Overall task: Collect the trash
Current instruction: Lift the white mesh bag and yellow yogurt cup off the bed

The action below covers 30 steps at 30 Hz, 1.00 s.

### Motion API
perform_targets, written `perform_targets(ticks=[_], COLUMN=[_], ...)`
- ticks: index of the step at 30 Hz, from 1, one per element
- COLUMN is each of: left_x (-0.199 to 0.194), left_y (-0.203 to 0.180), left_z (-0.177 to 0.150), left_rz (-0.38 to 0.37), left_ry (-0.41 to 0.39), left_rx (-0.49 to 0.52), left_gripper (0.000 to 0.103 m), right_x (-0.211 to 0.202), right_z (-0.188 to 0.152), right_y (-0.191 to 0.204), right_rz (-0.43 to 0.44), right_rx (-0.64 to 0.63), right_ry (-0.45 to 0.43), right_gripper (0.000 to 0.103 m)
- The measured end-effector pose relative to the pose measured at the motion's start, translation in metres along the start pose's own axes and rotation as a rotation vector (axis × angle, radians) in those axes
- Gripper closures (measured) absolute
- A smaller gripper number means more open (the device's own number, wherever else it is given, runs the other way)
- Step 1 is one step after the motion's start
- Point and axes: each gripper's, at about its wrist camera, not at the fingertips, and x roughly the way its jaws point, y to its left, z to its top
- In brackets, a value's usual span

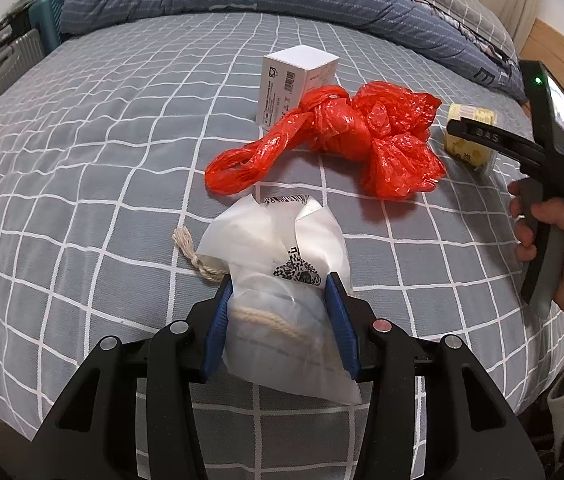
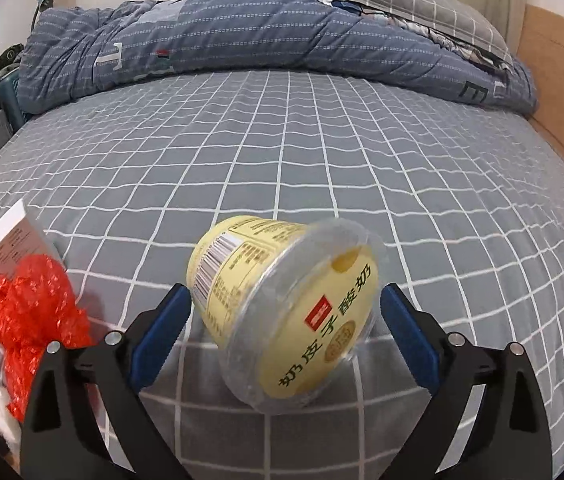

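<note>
The left gripper clamps a white bag at six o'clock; a red bag lies toward twelve. At three o'clock, the right gripper gapes wide around a tipped yogurt cup, pads clear. Open bedsheet stretches beyond.

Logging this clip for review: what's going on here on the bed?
A person is gathering trash off a bed with a claw in each hand. The left claw is shut on a white pouch with a cord. The right claw stands open around a yellow yogurt cup lying on its side, pads not touching it. A knotted red bag and a white box lie loose on the sheet.
</note>
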Motion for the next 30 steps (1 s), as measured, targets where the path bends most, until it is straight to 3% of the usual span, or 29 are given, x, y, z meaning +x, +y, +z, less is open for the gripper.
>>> perform_targets(ticks=[16,30], left_x=[0.004,-0.008], left_y=[0.002,0.002], left_z=[0.003,0.003], left_rz=[-0.001,-0.027], left_ry=[-0.011,-0.037], left_rx=[-0.007,-0.013], left_gripper=[0.058,0.058], right_x=[0.001,-0.051], right_z=[0.004,-0.007], right_y=[-0.01,-0.009], right_rz=[0.015,0.028], right_rx=[0.044,0.053], right_ry=[-0.02,-0.07], right_gripper=[0.025,0.028])
